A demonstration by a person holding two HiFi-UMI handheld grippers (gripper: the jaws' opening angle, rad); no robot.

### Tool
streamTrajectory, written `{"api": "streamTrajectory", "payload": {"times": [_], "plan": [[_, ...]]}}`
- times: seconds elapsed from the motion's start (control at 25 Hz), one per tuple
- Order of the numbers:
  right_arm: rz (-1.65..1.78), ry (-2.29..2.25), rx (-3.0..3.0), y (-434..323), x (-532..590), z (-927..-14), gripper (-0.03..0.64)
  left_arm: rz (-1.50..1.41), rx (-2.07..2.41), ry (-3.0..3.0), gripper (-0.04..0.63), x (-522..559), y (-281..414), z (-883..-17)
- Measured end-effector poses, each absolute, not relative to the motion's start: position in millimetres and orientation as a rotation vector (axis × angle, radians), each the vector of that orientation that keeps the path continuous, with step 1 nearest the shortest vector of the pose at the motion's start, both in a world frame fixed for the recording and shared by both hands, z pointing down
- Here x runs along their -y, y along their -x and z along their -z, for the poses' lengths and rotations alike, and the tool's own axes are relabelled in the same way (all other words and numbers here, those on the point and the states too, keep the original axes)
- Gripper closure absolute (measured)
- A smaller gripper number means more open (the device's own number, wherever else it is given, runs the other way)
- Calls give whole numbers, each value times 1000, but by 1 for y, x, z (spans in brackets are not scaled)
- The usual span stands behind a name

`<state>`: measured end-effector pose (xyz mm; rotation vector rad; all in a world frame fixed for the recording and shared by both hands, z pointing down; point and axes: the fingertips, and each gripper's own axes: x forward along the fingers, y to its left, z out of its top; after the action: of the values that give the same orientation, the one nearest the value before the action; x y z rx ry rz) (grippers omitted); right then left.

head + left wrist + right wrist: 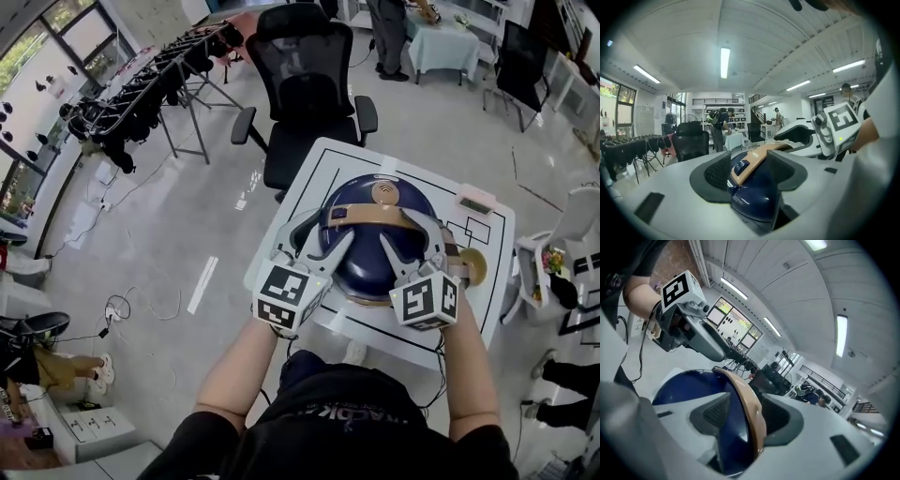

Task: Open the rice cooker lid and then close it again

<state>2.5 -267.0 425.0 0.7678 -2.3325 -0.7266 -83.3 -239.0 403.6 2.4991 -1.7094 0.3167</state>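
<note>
The rice cooker (pixel 375 246) sits on the bench (pixel 319 164), about midway across it and towards the near edge. Its handle (pixel 375 216) runs across the lid from left to right. The 2 claws come in from the near side. The left claw (pixel 330 231) is at the cooker's left front and the right claw (pixel 410 234) at its right front, each with the handle between its jaws. A round disc (pixel 472 265) lies just right of the cooker, and a small device (pixel 475 201) sits at the bench's far right corner. Behind the bench stands an office chair (pixel 305 75). A rack (pixel 150 84) stands on the floor far to the left, and a second table (pixel 443 42) further back to the right.
</note>
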Motion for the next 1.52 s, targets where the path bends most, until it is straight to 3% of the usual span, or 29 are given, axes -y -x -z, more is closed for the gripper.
{"api": "streamTrajectory", "payload": {"times": [0.2, 0.24, 0.88, 1.52], "plan": [[748, -781, 2287, 1, 272, -431, 420, -339, 1748, -2492, 579, 245, 99, -396], [753, -790, 2274, 2, 273, -430, 420, -340, 1740, -2497, 589, 248, 101, -394], [780, -966, 2012, 7, 291, -435, 442, -494, 1369, -2711, 592, 279, 95, -418], [874, -907, 1820, 30, 295, -439, 442, -435, 1172, -2810, 592, 282, 76, -419]]}}
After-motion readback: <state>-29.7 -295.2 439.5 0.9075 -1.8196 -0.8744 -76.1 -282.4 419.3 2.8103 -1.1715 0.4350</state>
